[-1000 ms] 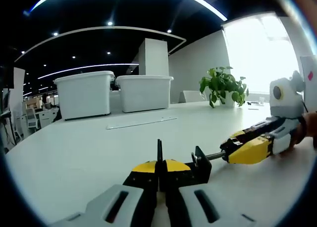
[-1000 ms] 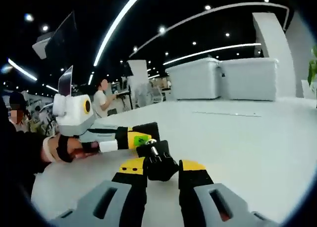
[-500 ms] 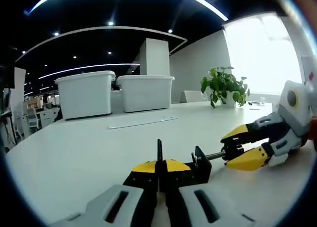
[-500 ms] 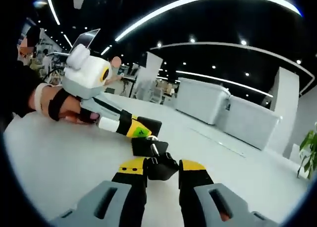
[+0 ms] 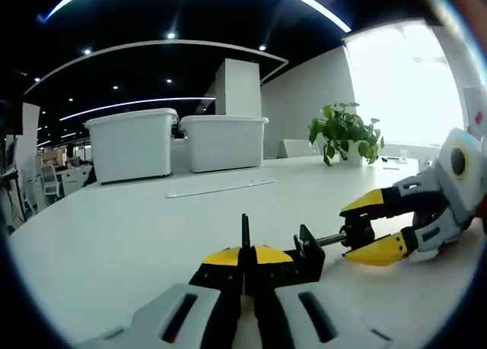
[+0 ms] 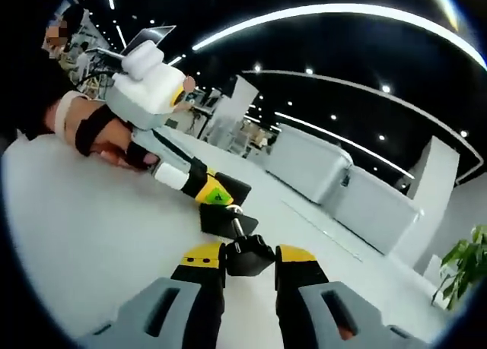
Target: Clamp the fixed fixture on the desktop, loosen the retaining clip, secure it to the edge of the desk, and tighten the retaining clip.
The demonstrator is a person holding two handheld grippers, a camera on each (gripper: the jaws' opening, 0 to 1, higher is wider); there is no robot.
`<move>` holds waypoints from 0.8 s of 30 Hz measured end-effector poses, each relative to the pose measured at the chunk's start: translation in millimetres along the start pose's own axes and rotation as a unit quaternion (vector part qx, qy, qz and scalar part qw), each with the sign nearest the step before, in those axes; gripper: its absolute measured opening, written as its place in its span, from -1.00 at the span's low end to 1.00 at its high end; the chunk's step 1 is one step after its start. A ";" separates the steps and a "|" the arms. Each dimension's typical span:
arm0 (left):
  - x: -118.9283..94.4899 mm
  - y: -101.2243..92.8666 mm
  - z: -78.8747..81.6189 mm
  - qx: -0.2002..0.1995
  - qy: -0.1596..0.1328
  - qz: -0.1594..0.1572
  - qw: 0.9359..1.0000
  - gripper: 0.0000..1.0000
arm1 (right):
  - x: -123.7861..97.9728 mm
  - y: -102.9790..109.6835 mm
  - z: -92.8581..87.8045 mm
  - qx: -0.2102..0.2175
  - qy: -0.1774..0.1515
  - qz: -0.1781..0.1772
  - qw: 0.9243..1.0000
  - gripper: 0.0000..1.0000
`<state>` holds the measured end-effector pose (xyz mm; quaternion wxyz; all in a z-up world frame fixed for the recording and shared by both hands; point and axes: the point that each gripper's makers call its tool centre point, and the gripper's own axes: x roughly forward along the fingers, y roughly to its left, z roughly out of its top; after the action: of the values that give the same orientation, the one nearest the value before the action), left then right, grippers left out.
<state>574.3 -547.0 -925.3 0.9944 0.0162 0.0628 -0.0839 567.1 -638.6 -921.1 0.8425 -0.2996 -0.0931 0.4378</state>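
Two white storage bins [image 5: 175, 142] stand side by side at the far edge of the white desk [image 5: 114, 235], left of centre in the left gripper view, with a potted plant [image 5: 344, 132] to their right before a bright window. Curved light strips cross the dark ceiling. Low in that view, the left gripper [image 5: 248, 258] is closed on the black fixture [image 5: 304, 250], pinching its thin upright plate. The fixture's screw runs right to a knob [image 5: 356, 231] between the right gripper's [image 5: 367, 229] yellow-tipped jaws, which close on it. In the right gripper view, the knob [image 6: 249, 254] sits at bottom centre; the fixture's clamp end is hidden behind the left gripper [image 6: 217, 197].
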 end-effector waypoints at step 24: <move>0.2 0.5 0.2 -0.002 0.000 0.000 1.000 -0.92 | -4.0 -1.7 -22.9 0.427 0.074 0.025 0.901 -0.22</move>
<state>574.6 -546.6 -925.1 0.9944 0.0141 0.0634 -0.0837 575.5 -652.2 -938.0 0.8827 0.0552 0.1726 0.4336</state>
